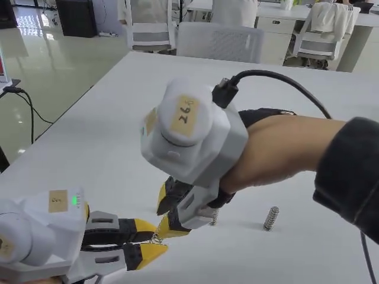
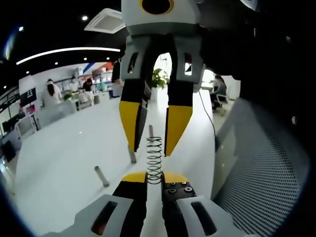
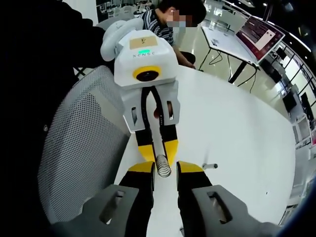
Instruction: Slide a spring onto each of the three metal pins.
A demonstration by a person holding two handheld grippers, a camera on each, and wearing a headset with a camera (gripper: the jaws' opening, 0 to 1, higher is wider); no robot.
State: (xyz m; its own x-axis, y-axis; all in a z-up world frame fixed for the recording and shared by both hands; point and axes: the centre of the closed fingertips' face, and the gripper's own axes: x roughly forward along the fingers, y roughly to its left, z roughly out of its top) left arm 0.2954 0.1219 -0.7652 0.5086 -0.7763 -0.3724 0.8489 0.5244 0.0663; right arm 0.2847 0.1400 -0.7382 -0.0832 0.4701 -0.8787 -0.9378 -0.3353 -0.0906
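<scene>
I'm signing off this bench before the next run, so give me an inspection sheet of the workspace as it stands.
Surface: white table, bare and clean where visible.
Job's things: spring held between the grippers; second spring upright on the table; pin standing beyond.
Clutter: nothing seen.
Grippers: left gripper shut on the spring; right gripper open, jaws flanking its far end.
Cables: black cable arcs from the right gripper's plug; floor cable lies beside the table.
Surroundings: mesh chair at the far table edge, desks, glossy floor, seated person.
</scene>
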